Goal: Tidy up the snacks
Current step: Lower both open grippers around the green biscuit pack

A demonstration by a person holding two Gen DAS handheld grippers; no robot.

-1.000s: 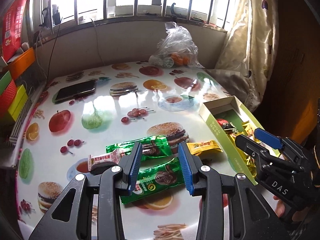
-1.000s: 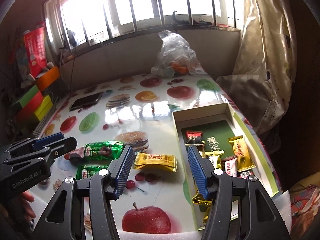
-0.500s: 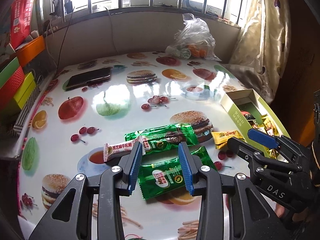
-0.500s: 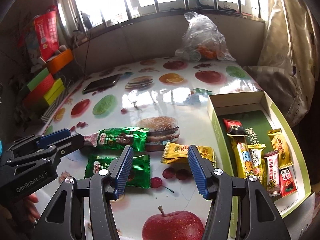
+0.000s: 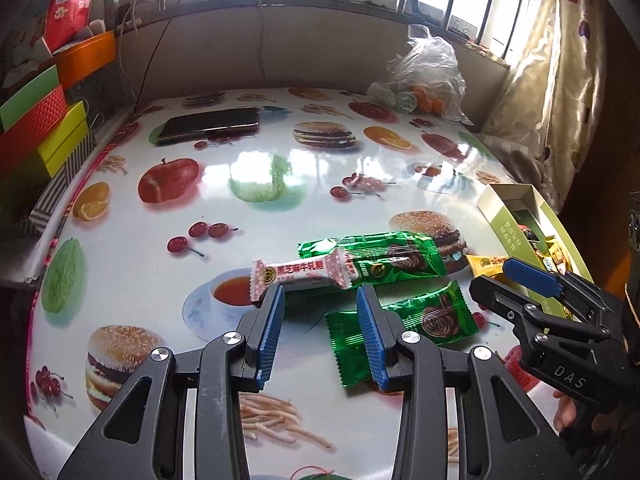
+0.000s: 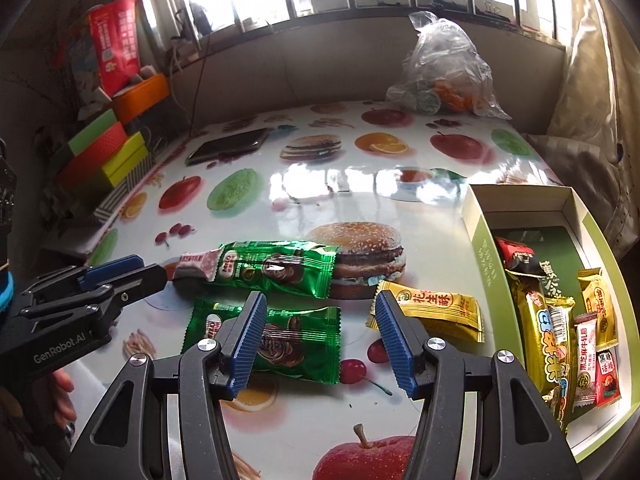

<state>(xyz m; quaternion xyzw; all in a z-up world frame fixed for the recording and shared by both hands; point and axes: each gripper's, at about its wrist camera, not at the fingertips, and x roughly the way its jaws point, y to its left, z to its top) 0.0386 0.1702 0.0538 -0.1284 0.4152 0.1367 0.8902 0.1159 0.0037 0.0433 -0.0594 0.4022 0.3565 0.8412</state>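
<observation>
Four loose snacks lie on the fruit-print table. A pink-and-white bar (image 5: 304,276) rests against a long green packet (image 5: 384,258), just beyond the tips of my left gripper (image 5: 320,300), which is open with nothing between its fingers. A small green packet (image 6: 296,336) lies partly under the left finger of my right gripper (image 6: 320,308). A yellow packet (image 6: 436,308) sits just right of its other finger. That gripper is open wide and empty. The open green-and-white box (image 6: 480,232) at the right holds several wrapped snacks.
A dark phone (image 5: 210,124) lies at the back left of the table. A clear plastic bag of oranges (image 5: 424,80) stands at the back right. Coloured boxes (image 5: 36,128) are stacked off the left edge. A curtain (image 5: 560,80) hangs at the right.
Both grippers have come down and forward toward the loose snacks, which now look larger and nearer the fingertips. Neither jaw gap has changed and no snack has moved.
</observation>
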